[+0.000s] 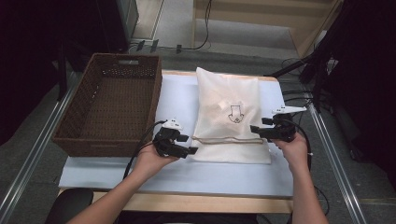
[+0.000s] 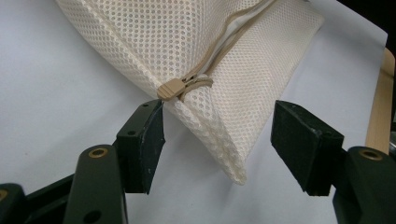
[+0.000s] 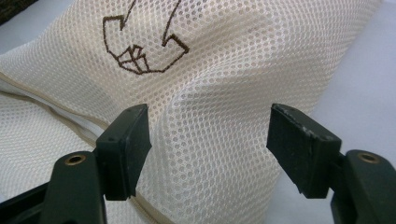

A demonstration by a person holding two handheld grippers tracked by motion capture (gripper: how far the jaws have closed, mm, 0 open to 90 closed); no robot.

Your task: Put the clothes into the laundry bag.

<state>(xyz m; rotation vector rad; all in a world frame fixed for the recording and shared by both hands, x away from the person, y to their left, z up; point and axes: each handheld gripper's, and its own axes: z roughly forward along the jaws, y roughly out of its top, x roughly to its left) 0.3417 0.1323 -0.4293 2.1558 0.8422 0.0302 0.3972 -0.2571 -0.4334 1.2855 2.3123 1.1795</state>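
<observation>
Right now the mesh bag (image 1: pixel 228 112) lies flat on the white table (image 1: pixel 177 100), beside the wicker basket (image 1: pixel 112 100). It looks soft, light and floppy, so it should sag if lifted by one corner. The left gripper (image 2: pixel 217 140) straddles the corner by the zip pull (image 2: pixel 173 87), jaws apart. The right gripper (image 3: pixel 208 140) stands wide open over a raised fold, not pinching. Both edges near the zip look like the best holds.

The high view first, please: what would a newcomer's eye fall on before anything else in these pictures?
A cream mesh laundry bag lies mid-table, a brown arrow emblem stitched on it. The left gripper stands open around the bag's corner, by the tan zipper pull; the right gripper stands open over the mesh at the opposite edge. A dark wicker basket sits to the left.
</observation>
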